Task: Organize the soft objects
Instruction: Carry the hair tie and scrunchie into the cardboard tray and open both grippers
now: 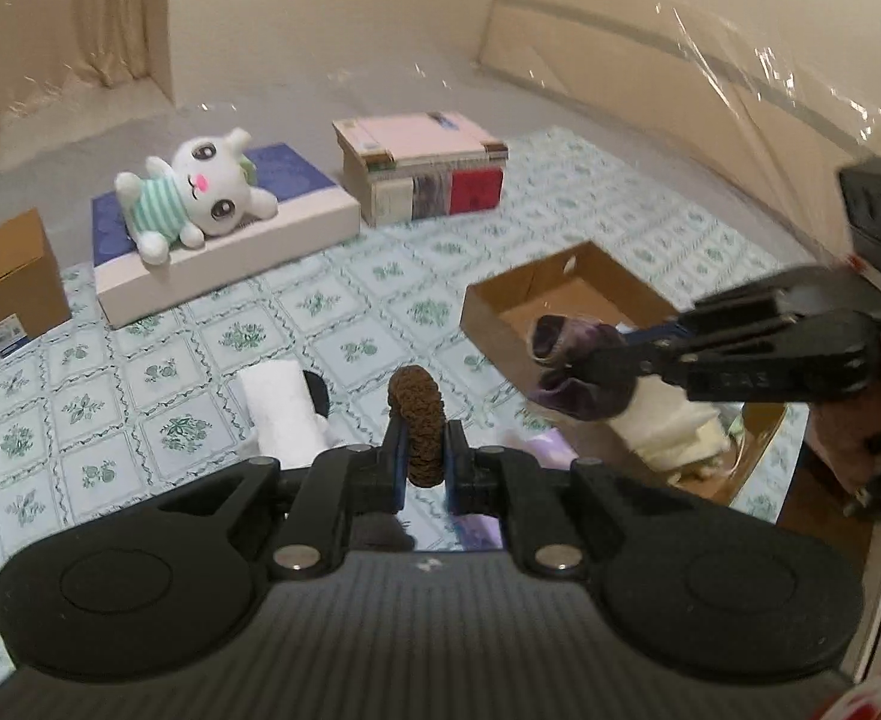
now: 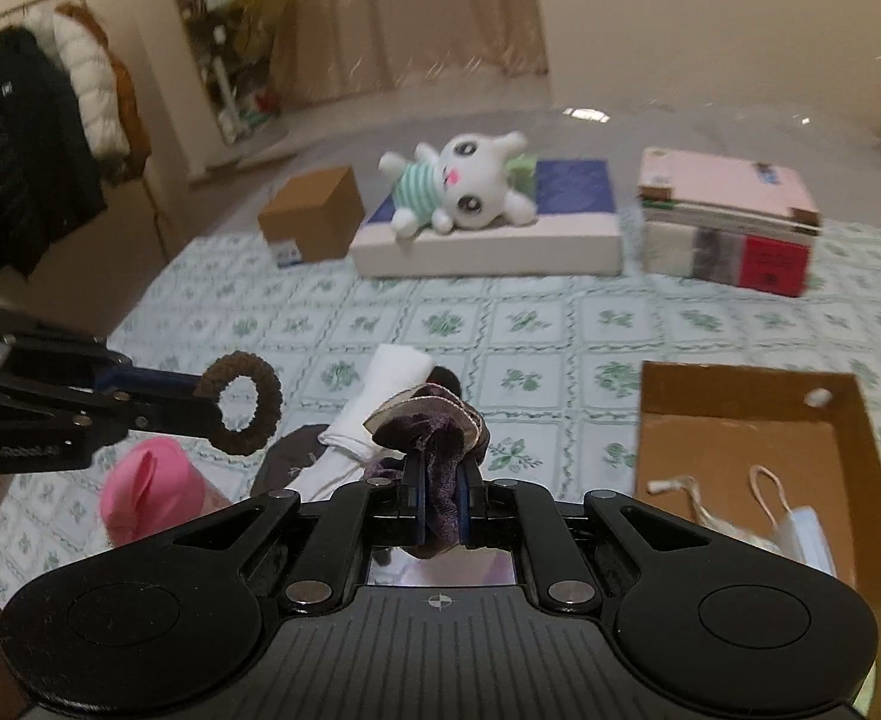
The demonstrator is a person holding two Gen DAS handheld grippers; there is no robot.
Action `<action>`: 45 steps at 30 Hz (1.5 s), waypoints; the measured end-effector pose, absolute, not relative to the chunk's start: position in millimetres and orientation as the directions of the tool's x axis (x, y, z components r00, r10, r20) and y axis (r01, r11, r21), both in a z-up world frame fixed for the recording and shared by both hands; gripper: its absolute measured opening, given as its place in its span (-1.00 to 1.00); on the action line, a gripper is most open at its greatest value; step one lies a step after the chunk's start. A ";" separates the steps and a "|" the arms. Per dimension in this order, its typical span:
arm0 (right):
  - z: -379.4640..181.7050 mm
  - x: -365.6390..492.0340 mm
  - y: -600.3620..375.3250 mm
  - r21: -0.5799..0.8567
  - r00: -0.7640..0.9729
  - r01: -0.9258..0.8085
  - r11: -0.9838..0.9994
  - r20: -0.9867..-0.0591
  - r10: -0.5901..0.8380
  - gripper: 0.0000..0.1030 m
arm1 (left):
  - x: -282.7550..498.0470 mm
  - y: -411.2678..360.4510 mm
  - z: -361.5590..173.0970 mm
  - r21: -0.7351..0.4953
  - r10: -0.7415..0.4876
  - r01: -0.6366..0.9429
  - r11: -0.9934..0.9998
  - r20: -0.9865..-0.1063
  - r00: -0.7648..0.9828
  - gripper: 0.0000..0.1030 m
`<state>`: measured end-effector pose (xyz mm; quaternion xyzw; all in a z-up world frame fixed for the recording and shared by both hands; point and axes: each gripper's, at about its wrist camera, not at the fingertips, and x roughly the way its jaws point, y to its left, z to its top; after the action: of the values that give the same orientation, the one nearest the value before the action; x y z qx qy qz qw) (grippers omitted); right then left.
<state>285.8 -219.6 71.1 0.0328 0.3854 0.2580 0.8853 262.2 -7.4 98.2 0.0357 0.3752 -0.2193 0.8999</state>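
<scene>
**Both grippers loaded over the table**

We saw a brown scrunchie point(image 1: 417, 427), a nubbly knitted ring, pinched edge-on between the narrowed fingers of our left gripper point(image 1: 425, 456). From the right wrist view the same ring showed its round hole as it hung above the cloth. Our right gripper point(image 2: 440, 498) was clamped on a dark purple scrunchie point(image 2: 434, 426), crumpled velvety fabric with a pale trimmed edge, bunched between the closed fingers. In the left wrist view that gripper held it above the near edge of the cardboard box point(image 2: 740, 408).

The box was an open, shallow tray of plain brown card with a punched hole in its far wall. Inside lay a cream cloth bag point(image 2: 710, 510) with cords and a face mask point(image 2: 800, 531).

On the green floral tablecloth point(image 2: 560, 324) lay a rolled white towel point(image 2: 380, 396) and, near it, a smooth pink soft item point(image 2: 152, 492). Farther back a white plush rabbit point(image 2: 464, 180) in a striped top lay on a flat white box point(image 2: 500, 246).
</scene>
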 end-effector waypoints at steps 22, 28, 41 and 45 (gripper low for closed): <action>66.8 133.1 -354.3 0.326 0.767 -0.133 0.936 -0.565 0.306 -0.82 | 148.0 -113.2 79.8 -0.283 -0.463 0.366 0.886 -0.547 0.698 -0.81; 62.5 118.0 -382.8 0.338 0.779 -0.075 0.938 -0.568 0.267 -0.82 | 145.4 -144.1 69.7 -0.281 -0.484 0.395 0.875 -0.564 0.669 -0.81; 44.7 118.8 -423.3 0.353 0.776 -0.011 0.936 -0.587 0.231 -0.82 | 163.7 -197.0 39.1 -0.312 -0.521 0.421 0.852 -0.588 0.618 -0.81; 35.6 125.0 -431.2 0.359 0.769 0.000 0.933 -0.597 0.230 -0.82 | 169.8 -208.1 24.4 -0.313 -0.526 0.429 0.847 -0.608 0.595 -0.81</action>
<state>125.0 -431.2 35.6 0.1717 0.3344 0.0622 0.9246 169.8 -208.1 24.4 -0.0672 0.3617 -0.2680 0.8904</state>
